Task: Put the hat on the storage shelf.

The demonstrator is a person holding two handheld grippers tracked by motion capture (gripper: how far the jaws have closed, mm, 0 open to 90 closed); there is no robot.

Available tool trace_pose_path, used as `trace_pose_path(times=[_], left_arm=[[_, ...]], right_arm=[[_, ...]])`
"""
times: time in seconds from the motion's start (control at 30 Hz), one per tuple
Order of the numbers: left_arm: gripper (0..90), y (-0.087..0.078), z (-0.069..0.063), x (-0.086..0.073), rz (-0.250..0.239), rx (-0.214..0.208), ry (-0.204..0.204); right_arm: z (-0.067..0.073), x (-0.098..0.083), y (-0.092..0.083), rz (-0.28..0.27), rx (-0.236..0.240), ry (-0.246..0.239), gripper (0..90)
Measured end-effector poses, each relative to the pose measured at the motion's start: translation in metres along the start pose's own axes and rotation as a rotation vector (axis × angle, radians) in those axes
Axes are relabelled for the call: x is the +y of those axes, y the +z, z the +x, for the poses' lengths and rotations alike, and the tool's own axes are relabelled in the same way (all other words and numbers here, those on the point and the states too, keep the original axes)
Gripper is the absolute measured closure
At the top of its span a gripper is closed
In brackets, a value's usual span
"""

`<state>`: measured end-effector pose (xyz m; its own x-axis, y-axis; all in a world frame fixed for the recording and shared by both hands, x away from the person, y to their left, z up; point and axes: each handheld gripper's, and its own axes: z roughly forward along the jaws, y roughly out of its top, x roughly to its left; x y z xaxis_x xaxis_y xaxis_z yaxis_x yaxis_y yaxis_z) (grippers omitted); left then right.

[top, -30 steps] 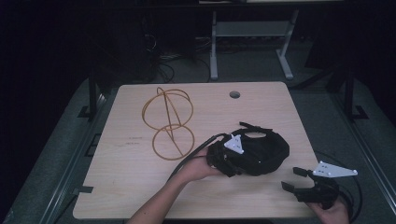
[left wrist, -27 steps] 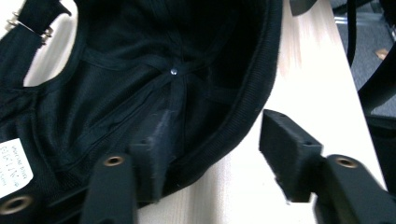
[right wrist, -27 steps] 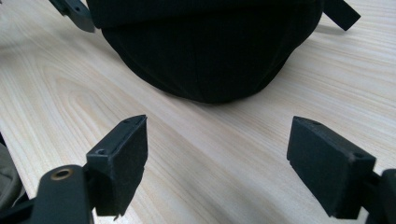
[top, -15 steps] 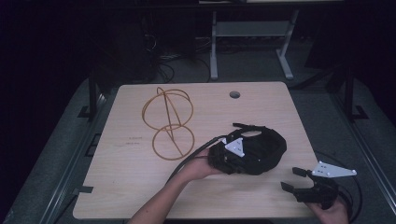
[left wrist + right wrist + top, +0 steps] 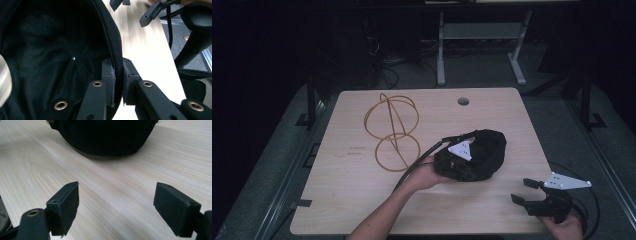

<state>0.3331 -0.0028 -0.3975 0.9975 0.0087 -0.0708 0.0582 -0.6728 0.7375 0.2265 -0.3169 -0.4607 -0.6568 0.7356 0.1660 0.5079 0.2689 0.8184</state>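
A black cap lies upside down on the wooden table, right of centre. My left gripper sits at the cap's near left side with its grey plate on top. In the left gripper view its jaws have just been closing and now pinch the cap's fabric rim; the cap's dark inside spreads to the left. My right gripper rests near the table's front right corner, open, apart from the cap. In the right gripper view its pads stand wide over bare wood, facing the cap.
A gold wire frame of linked rings stands at the table's back left. A round cable hole is near the far edge. Black cables trail from both grippers. Dark floor and a metal stand lie beyond the table.
The cap has drawn together a little at the left gripper, whose jaws have closed on its rim. The right gripper has stayed where it was.
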Motion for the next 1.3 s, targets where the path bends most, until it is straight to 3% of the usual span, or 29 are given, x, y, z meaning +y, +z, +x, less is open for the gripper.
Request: trace_pose_path(times=[0.27, 0.7, 0.8, 1.3], left_arm=[[82.5, -0.010, -0.002, 0.013, -0.036, -0.008, -0.003], [82.7, -0.032, 0.004, 0.029, -0.103, -0.033, -0.029], [82.7, -0.039, 0.005, 0.035, -0.137, -0.043, -0.037], [82.7, -0.047, -0.001, 0.053, -0.168, -0.070, -0.007]], right_arm=[[0.003, 0.004, 0.001, -0.029, -0.016, -0.011, 19.5], [0.014, 0.019, 0.003, -0.077, 0.012, -0.036, 18.7], [0.015, 0.024, 0.004, -0.090, 0.019, -0.039, 18.5], [0.020, 0.048, 0.012, -0.166, 0.061, -0.056, 18.5]])
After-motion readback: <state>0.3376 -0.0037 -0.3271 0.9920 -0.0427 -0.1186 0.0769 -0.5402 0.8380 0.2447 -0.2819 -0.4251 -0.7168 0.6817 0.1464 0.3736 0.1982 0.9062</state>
